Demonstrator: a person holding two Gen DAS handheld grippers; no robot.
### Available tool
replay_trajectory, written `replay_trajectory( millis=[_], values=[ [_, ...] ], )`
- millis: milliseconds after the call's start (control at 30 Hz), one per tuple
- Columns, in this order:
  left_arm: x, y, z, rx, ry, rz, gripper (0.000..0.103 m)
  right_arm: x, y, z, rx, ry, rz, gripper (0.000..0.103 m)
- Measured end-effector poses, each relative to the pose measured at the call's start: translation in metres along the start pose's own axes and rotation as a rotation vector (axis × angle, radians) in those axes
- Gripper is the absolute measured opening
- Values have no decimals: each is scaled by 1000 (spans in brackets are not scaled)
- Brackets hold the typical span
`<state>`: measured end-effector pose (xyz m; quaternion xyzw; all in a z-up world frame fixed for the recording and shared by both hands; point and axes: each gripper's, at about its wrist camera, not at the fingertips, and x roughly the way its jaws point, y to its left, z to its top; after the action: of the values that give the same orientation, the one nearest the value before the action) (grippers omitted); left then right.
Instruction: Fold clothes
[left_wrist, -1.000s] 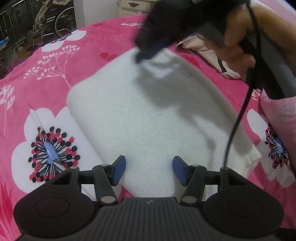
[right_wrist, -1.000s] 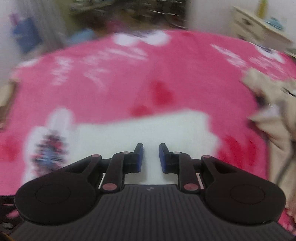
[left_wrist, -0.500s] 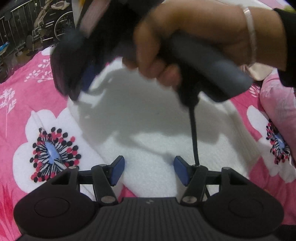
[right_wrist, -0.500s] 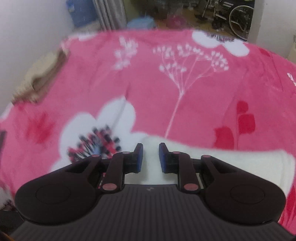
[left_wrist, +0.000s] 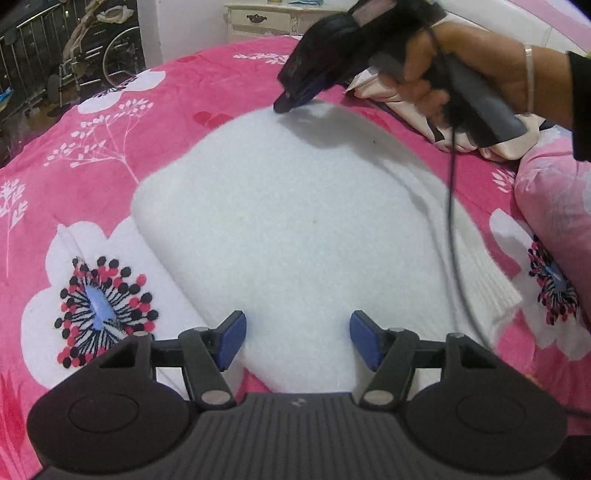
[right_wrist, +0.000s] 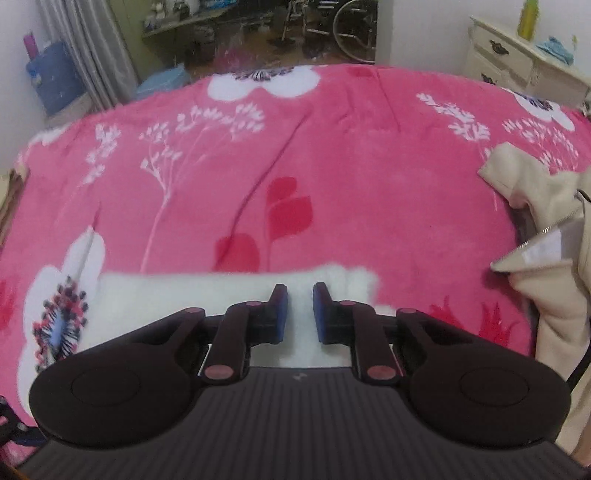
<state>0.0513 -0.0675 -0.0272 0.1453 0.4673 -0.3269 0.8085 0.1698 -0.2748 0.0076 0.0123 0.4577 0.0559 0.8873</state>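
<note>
A white fleece garment (left_wrist: 288, 221) lies folded flat on a pink floral blanket (left_wrist: 110, 147), its ribbed cuff at the right edge. My left gripper (left_wrist: 297, 339) is open and hovers over the garment's near edge, nothing between its blue pads. A hand (left_wrist: 461, 55) holds my right gripper (left_wrist: 286, 105), whose tips touch the garment's far corner. In the right wrist view that gripper (right_wrist: 300, 308) shows a narrow gap between its pads, with the white garment (right_wrist: 184, 291) just beneath and nothing clamped.
A beige garment (left_wrist: 406, 96) lies crumpled at the far right of the bed, also the beige garment (right_wrist: 546, 229) with a zip. A black cable (left_wrist: 452, 206) hangs across the white garment. A pink pillow (left_wrist: 554, 206) sits right. A cream dresser (right_wrist: 517, 62) stands beyond the bed.
The right gripper swung left across the garment half a second ago and is now back at its far corner. The left gripper has stayed put and open.
</note>
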Motion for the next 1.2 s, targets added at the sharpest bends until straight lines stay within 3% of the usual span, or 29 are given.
replay_trajectory(
  millis=[133,233,333,467,633,733,800,867,1000,1100,1200],
  values=[
    [-12,0,-3,-2,-12,-14,62,-50,5,-7,11,-57,50,14],
    [-18,-4,-10,33,-24,-21,62,-59,12,-27,-35,11,69,14],
    [-16,-11,-13,50,-26,-10,62,-32,14,-50,-96,80,-4,13],
    [-21,-14,-11,49,-36,0,59,-43,1,-45,29,60,21,14],
    [-46,-26,-25,135,-103,-59,60,-93,13,-61,20,49,83,14],
    [-36,-42,-38,236,-48,-115,60,-87,21,-87,-27,117,75,14],
    [-25,-49,-44,254,-39,-99,61,-72,24,-105,-49,166,54,14],
    [-18,-53,-49,269,-46,-85,62,-67,22,-113,-41,142,48,14],
    [-31,-52,-46,229,-43,-81,59,-89,16,-113,79,142,63,14],
    [-45,-47,-49,204,-68,-139,59,-111,24,-129,67,163,124,15],
    [-39,-56,-60,242,-28,-124,60,-112,40,-153,15,224,146,15]
  ],
)
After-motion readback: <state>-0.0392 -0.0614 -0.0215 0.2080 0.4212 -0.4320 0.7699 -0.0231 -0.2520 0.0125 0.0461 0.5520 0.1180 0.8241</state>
